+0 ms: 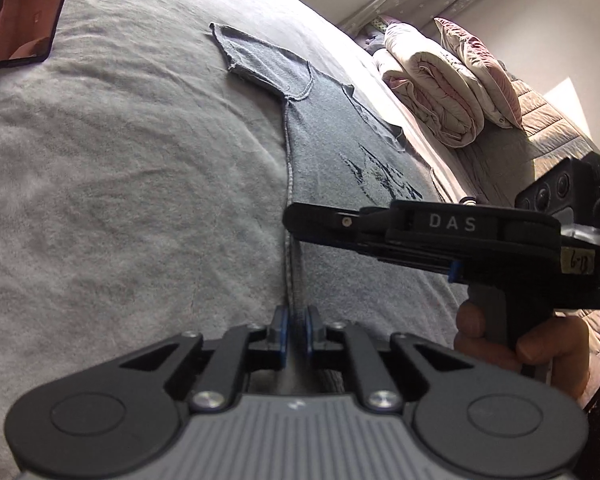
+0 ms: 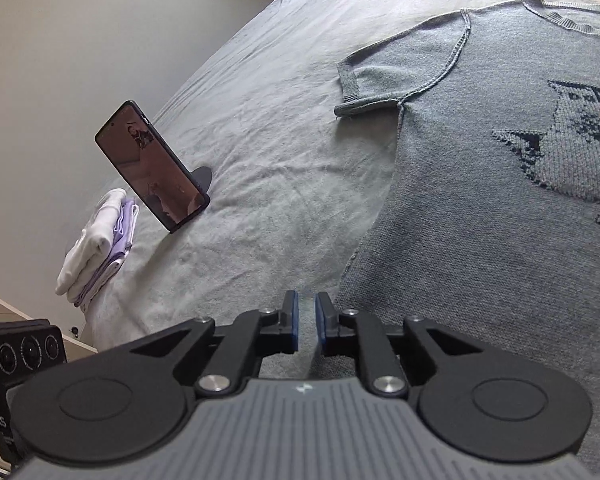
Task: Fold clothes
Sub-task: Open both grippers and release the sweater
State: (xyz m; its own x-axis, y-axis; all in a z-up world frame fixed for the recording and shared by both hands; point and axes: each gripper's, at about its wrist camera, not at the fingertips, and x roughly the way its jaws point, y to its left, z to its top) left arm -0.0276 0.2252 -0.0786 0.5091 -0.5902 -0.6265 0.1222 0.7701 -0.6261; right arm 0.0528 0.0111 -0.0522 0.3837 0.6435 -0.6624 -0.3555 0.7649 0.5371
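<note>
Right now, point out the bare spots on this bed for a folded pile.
Free: grey sheet between the phone and the sweater's sleeve. Crowded: folded clothes beside the phone at the bed's edge; rolled duvet and pillow beyond the sweater.

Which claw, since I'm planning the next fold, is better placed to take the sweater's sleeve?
Right, probably. The right claw hovers farther up the grey knit sweater's side seam, nearer the short sleeve; the left claw sits lower down that seam.
</note>
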